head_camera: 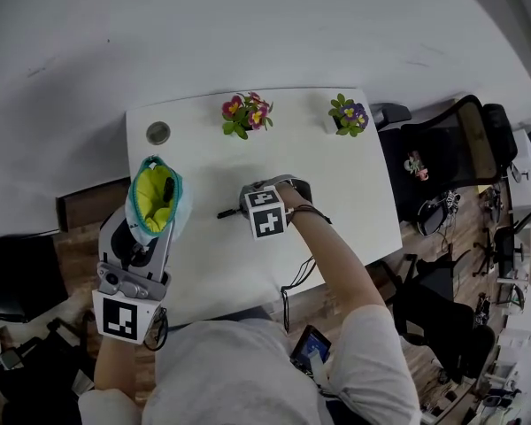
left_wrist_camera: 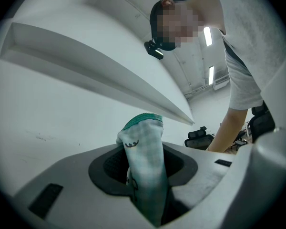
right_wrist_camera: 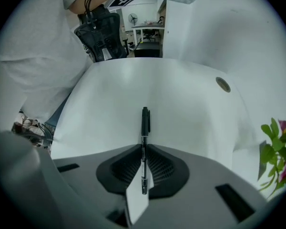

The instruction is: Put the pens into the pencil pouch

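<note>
The black pen [right_wrist_camera: 145, 128] lies left-to-right on the tabletop [head_camera: 345, 193], pinched mid-length by the down-pointing right gripper [right_wrist_camera: 143, 168] — the pencil pouch [head_camera: 155, 197], mouth up, its fabric clamped in the left gripper [left_wrist_camera: 145, 175], is near on the left.

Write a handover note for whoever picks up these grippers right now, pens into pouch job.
Left gripper: shut on the pencil pouch, held mouth-up at the table's left edge.
Right gripper: shut on a black pen, low over mid-table.
Done: pen gripped. Whether pens are already inside the pouch can't be told.
To do: carry this pen over, drop it into the pouch.
</note>
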A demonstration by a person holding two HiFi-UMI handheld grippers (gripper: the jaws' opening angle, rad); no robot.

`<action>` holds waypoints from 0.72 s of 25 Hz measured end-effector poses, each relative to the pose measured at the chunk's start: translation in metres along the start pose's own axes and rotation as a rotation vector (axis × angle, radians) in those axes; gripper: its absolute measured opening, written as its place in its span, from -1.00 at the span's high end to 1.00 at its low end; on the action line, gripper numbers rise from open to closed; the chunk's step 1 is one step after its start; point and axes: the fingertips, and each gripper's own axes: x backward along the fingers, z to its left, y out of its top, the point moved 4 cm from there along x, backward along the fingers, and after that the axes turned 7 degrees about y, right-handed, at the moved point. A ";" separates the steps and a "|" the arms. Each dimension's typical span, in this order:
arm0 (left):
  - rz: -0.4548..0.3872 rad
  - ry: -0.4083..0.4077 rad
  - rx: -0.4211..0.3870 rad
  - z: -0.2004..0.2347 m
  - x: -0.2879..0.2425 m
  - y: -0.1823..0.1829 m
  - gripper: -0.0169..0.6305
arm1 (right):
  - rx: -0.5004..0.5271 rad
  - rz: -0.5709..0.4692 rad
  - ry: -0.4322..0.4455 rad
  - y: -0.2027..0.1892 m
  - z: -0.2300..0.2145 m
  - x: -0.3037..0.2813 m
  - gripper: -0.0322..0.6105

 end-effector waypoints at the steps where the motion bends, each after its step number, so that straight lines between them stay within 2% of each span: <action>1: -0.001 -0.004 -0.001 0.000 0.000 0.000 0.45 | -0.031 -0.034 -0.014 0.001 0.001 0.001 0.72; 5: -0.010 -0.031 0.001 0.000 -0.001 0.001 0.45 | -0.220 -0.250 -0.105 0.007 0.003 0.013 0.73; 13: -0.039 -0.114 0.020 -0.009 -0.001 0.009 0.45 | -0.673 -0.740 -0.391 -0.001 0.022 0.066 0.72; 18: -0.055 -0.189 0.030 -0.021 -0.001 0.015 0.45 | -0.826 -1.010 -0.566 -0.002 0.046 0.115 0.72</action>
